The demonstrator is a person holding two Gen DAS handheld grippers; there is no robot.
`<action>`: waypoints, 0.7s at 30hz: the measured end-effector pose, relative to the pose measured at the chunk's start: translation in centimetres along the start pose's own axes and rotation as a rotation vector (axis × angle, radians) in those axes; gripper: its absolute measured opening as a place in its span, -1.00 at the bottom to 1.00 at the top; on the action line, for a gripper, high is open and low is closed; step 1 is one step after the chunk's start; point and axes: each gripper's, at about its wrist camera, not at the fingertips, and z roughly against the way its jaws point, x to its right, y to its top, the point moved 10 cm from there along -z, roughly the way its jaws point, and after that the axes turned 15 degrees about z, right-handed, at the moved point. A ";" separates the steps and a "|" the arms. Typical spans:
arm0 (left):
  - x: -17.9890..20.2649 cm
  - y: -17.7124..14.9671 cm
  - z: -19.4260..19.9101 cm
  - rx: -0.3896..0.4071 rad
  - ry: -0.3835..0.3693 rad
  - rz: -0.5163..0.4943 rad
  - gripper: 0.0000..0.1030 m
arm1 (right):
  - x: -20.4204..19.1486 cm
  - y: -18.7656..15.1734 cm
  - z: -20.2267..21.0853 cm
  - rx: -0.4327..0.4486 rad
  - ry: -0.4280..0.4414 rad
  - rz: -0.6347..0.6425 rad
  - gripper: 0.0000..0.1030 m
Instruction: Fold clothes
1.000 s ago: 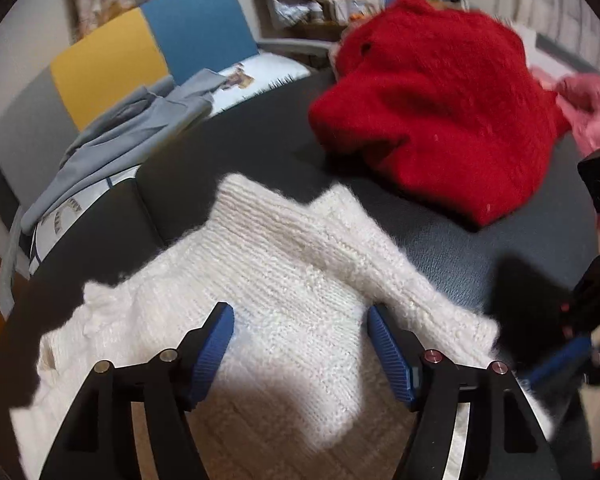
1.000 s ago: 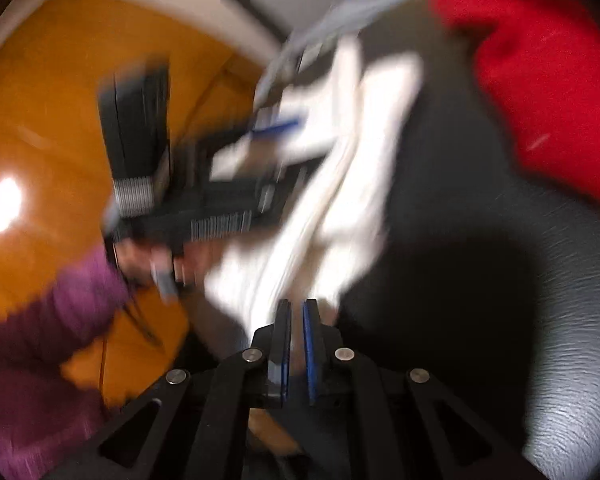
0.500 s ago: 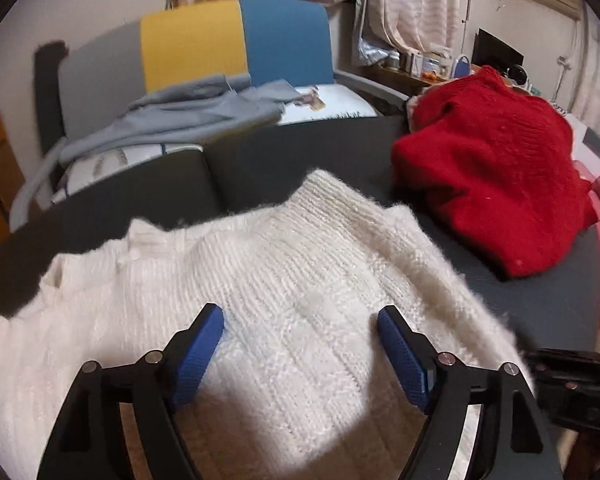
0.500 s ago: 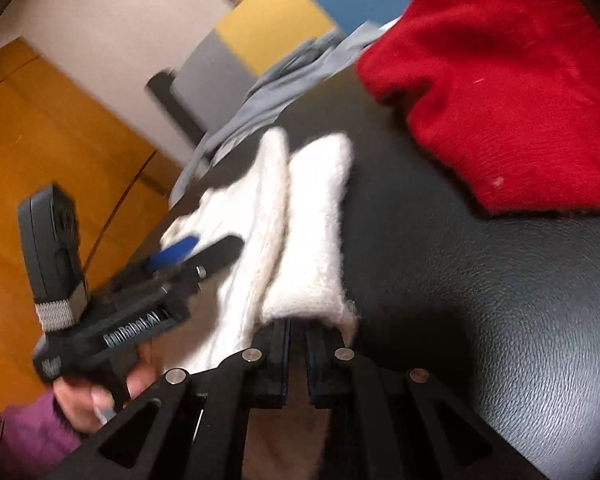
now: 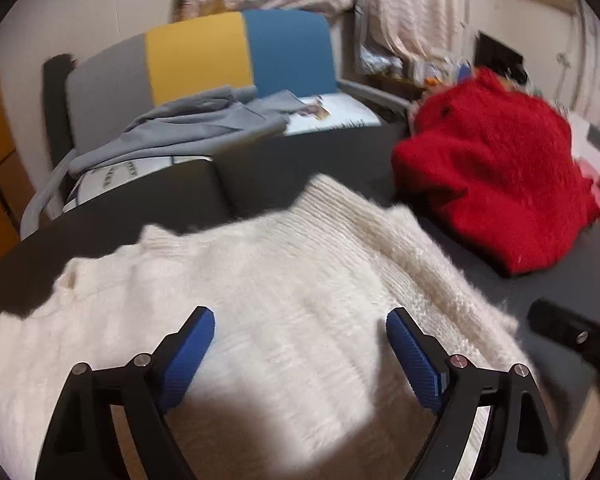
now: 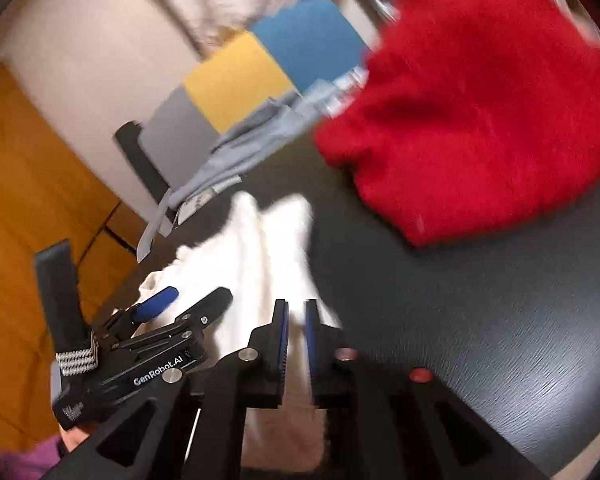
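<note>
The white knit sweater (image 5: 260, 320) lies on the black table (image 5: 540, 288), its folded edge toward the red sweater (image 5: 496, 176). The left gripper (image 5: 300, 348) has just been opening and now stands released above the knit, nothing between its pads. The right gripper (image 6: 296, 332) has just been opening slightly; white fabric shows in the narrow gap, so the fold looks about to be let go. Only the right wrist view shows the purple sleeve (image 6: 28, 456) behind the left gripper.
</note>
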 end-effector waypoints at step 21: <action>-29.4 -2.1 4.6 0.073 0.374 0.540 0.84 | -2.6 1.9 -9.4 -0.174 -0.162 0.265 -0.95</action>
